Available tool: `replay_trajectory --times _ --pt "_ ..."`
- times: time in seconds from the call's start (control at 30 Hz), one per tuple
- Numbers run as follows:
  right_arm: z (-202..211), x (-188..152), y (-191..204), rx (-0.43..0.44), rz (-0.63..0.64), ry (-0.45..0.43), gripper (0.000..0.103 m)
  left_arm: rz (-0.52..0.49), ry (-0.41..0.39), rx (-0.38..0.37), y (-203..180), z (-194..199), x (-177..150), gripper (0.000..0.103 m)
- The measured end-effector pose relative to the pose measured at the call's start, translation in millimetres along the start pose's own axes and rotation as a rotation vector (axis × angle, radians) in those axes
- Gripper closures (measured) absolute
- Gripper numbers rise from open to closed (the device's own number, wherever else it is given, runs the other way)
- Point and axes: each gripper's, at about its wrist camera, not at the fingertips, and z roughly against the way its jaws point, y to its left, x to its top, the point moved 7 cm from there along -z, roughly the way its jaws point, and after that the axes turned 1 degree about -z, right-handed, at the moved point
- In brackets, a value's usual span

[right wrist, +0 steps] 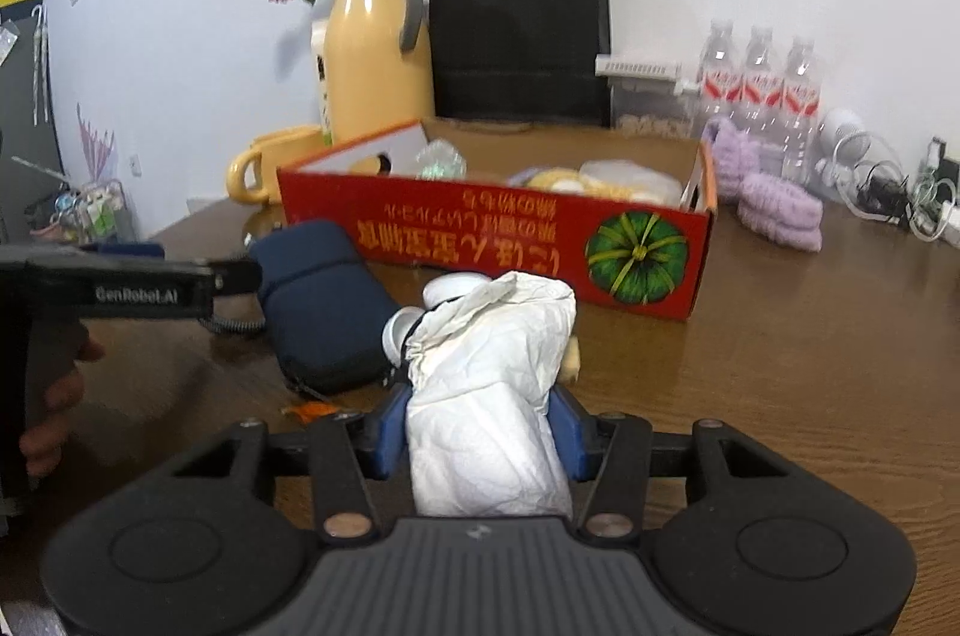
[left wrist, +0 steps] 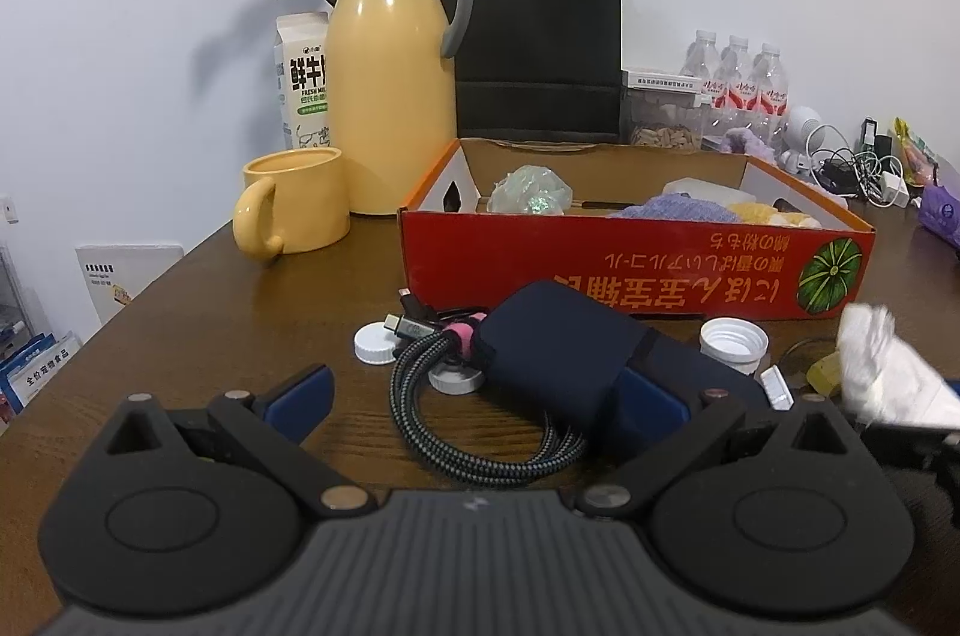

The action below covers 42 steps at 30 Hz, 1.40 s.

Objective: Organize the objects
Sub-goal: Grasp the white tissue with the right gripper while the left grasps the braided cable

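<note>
The right hand-held gripper [right wrist: 480,432] has its blue pads pressed against both sides of a crumpled white paper bundle [right wrist: 489,378], which stands up between them and hides most of what lies ahead at twelve o'clock. The grip sits low on the bundle, probably so the loose top can flop free while it is carried toward the red cardboard box [right wrist: 498,228], the likely home for loose items on this surface [right wrist: 810,366]. The box lies at twelve o'clock, open-topped, already holding a crinkled plastic wrap [left wrist: 531,198], a purple knit cloth and yellow pieces.

The left hand-held gripper [left wrist: 474,396] stands wide, its jaws either side of a navy pouch [left wrist: 558,354] and a braided cable [left wrist: 456,408] bound with a pink strap. Its right pad lies close against the pouch; whether it touches is hard to tell from this angle. Nothing is gripped.

Around the pouch lie white bottle caps [left wrist: 733,342], one at ten o'clock of the cable and one at two o'clock, right by the box wall. A yellow mug [left wrist: 291,204] and a yellow thermos [left wrist: 393,66] stand at eleven o'clock, beside the box's left end. The near box wall must be cleared before the bundle can drop in, and the caps just beyond it crowd the way.
</note>
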Motion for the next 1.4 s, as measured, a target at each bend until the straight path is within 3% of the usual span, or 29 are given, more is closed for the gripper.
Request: replay_trajectory --times 0.37,0.53,0.67,0.77,0.93,0.97,1.0,1.07,1.1,1.13,1.4 --pt "15.0 10.4 -12.3 -0.061 -0.045 -0.108 0.055 -0.003 0.02 0.016 -4.2 3.0 -4.8 0.0" --pt "17.3 9.9 -14.2 -0.068 -0.048 -0.116 0.055 0.01 0.086 0.072 4.0 -8.4 -7.7 0.0" --pt "18.2 8.8 -14.7 -0.066 -0.052 -0.116 0.055 -0.025 0.147 0.072 5.4 -17.7 -13.0 0.0" --pt "17.8 8.5 -15.0 -0.064 -0.057 -0.112 0.055 -0.038 0.145 0.069 7.6 -20.1 -11.0 0.0" --pt "17.1 7.6 -14.1 -0.065 -0.056 -0.109 0.054 0.03 0.126 0.106 26.8 -22.5 -5.2 0.0" --pt "16.4 7.5 -14.0 -0.066 -0.055 -0.107 0.054 0.04 0.126 0.109 30.0 -23.5 -4.2 0.003" --pt "15.8 7.3 -13.7 -0.065 -0.055 -0.104 0.054 0.048 0.13 0.109 33.2 -24.7 -3.5 0.013" --pt "15.0 6.9 -13.7 -0.064 -0.054 -0.1 0.054 0.061 0.154 0.094 37.2 -28.7 -4.1 0.042" --pt "15.1 6.7 -14.0 -0.065 -0.055 -0.1 0.054 0.075 0.185 0.081 39.2 -32.3 -6.8 0.069" --pt "15.2 6.6 -14.1 -0.066 -0.055 -0.101 0.054 0.088 0.201 0.063 40.2 -33.6 -8.1 0.088" --pt "14.5 5.7 -14.6 -0.065 -0.056 -0.097 0.054 0.068 0.134 0.097 52.2 -8.9 -5.3 0.09"
